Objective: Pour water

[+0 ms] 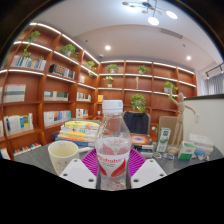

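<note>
The jaws [113, 168] are closed on a clear plastic water bottle [113, 140], the magenta pads [91, 160] pressing its lower body from both sides. The bottle stands upright between them, with a white cap [113, 104] on top and a red-and-white label [113, 156] around its middle. Its base is hidden behind the fingers, so it cannot be told whether it rests on the desk [40, 160] or is lifted clear of it.

Just left of the bottle, a pale cream cup [63, 155] sits upright on the desk, its mouth open and facing up. Beyond the bottle and to its left lies a stack of books [80, 130]. To the right of the bottle stands a small green-and-white carton [163, 139], and further right lie some small white items [198, 150] that are too small to make out.

Behind the bottle, wooden bookshelves [45, 75] run along the far walls, holding books and several potted plants [68, 48]. Directly beyond the bottle's right shoulder a leafy plant [137, 102] sits on a lower unit. Round ceiling lights [153, 20] glow above the bottle.
</note>
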